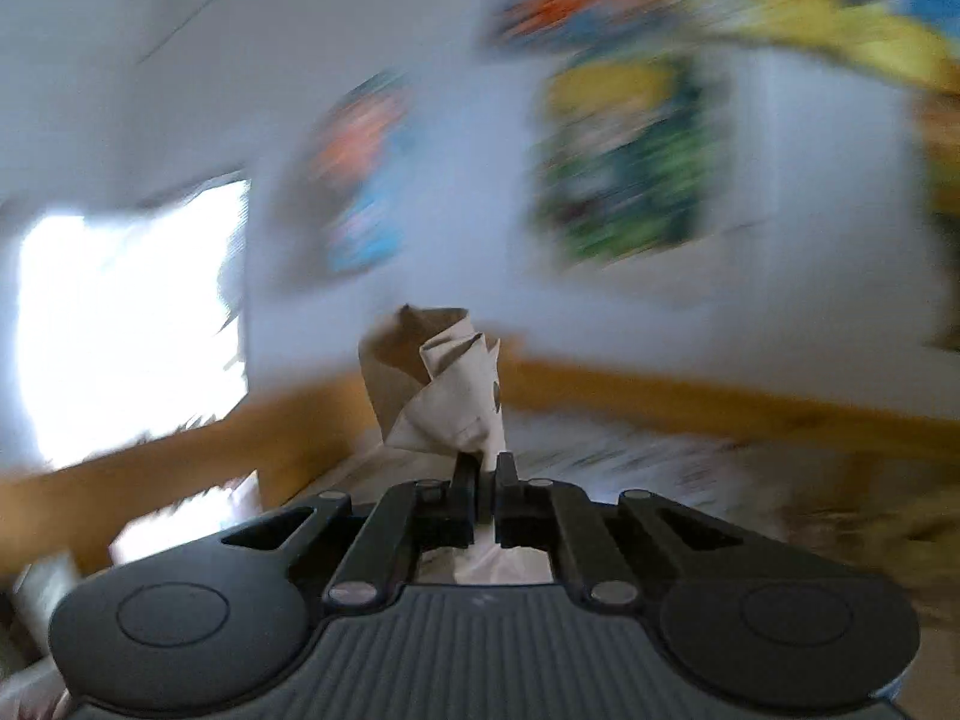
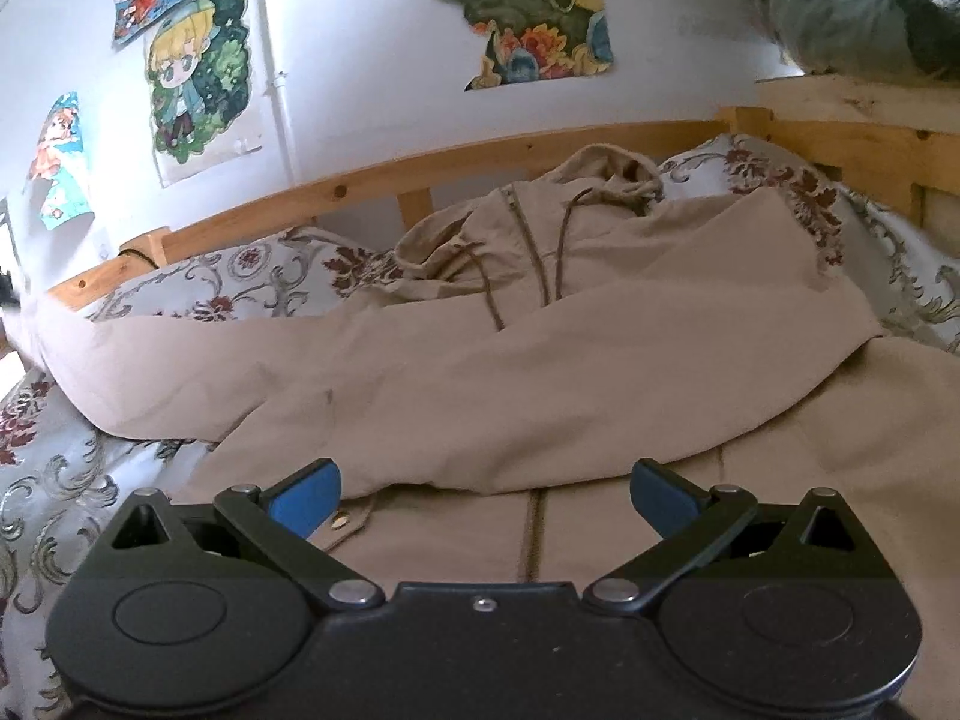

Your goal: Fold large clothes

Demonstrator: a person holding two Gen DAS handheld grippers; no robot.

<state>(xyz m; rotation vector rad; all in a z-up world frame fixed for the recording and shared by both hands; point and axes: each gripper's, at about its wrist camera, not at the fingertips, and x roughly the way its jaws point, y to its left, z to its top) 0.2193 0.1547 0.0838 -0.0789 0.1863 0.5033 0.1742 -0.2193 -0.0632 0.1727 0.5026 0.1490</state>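
A beige hooded jacket lies spread on the bed, its hood toward the wall and one sleeve folded across the front. My right gripper hovers open low over the jacket's lower front, with nothing between its blue pads. In the blurred left wrist view, my left gripper is shut on a bunched piece of the beige fabric, which stands up crumpled beyond the fingertips, lifted off the bed.
A floral bedspread covers the bed inside a wooden frame. Colourful posters hang on the white wall behind. A dark bundle sits on the headboard at upper right. A bright window shows at left.
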